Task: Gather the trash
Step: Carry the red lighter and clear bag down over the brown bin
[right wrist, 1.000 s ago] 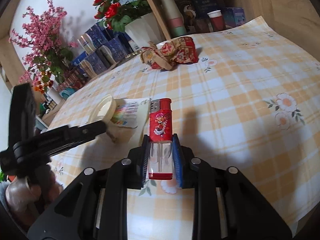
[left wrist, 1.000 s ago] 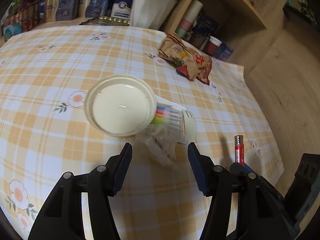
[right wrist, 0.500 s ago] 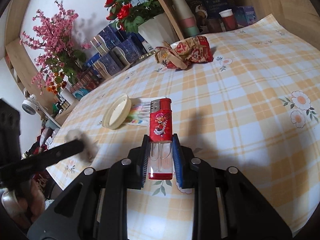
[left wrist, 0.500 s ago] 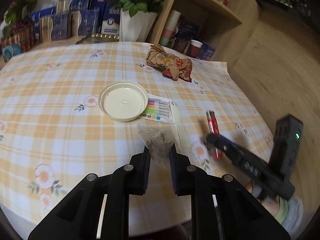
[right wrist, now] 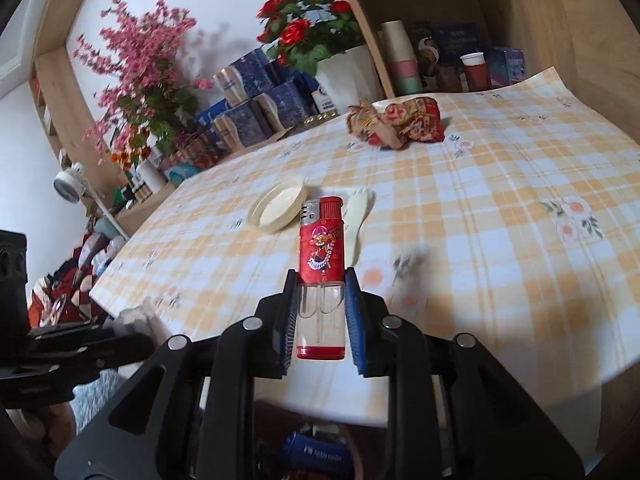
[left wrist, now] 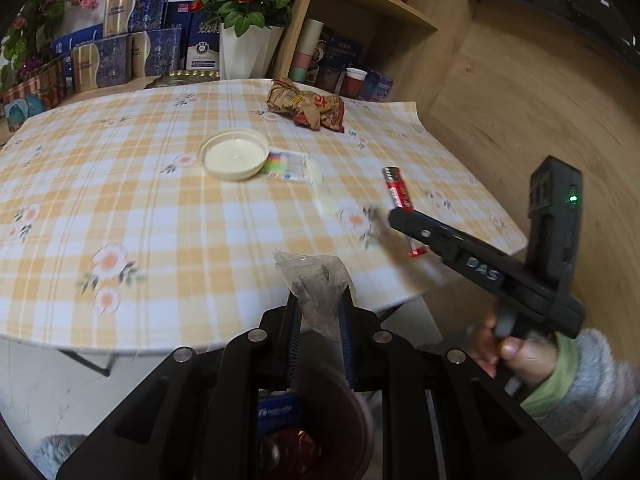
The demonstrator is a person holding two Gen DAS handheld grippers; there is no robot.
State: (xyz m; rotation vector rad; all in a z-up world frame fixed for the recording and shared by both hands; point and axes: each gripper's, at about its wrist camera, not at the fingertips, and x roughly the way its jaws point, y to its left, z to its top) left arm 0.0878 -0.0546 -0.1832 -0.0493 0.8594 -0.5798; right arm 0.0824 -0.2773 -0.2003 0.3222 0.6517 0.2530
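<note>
My left gripper (left wrist: 320, 300) is shut on a crumpled clear plastic wrapper (left wrist: 316, 284) and holds it past the table's near edge, above a brown bin (left wrist: 340, 420) with trash in it. My right gripper (right wrist: 320, 292) is shut on a red lighter (right wrist: 321, 264), held over the table's near edge; it shows in the left wrist view (left wrist: 400, 196) too. On the checked tablecloth lie a cream round lid (left wrist: 235, 154), a packet of coloured pens (left wrist: 288, 164), a pale plastic spoon (right wrist: 358, 216) and a crumpled red-brown paper bag (left wrist: 308, 106).
Blue boxes (left wrist: 120, 56) and a white pot of red roses (left wrist: 240, 48) stand at the table's back. A wooden shelf (left wrist: 360, 20) with paper cups is at the back right. The bin also shows under the table edge in the right wrist view (right wrist: 316, 456).
My left gripper closed on the plastic wrapper, lifted it and pulled back off the table to above the bin. My right gripper pulled back towards the table edge with the lighter.
</note>
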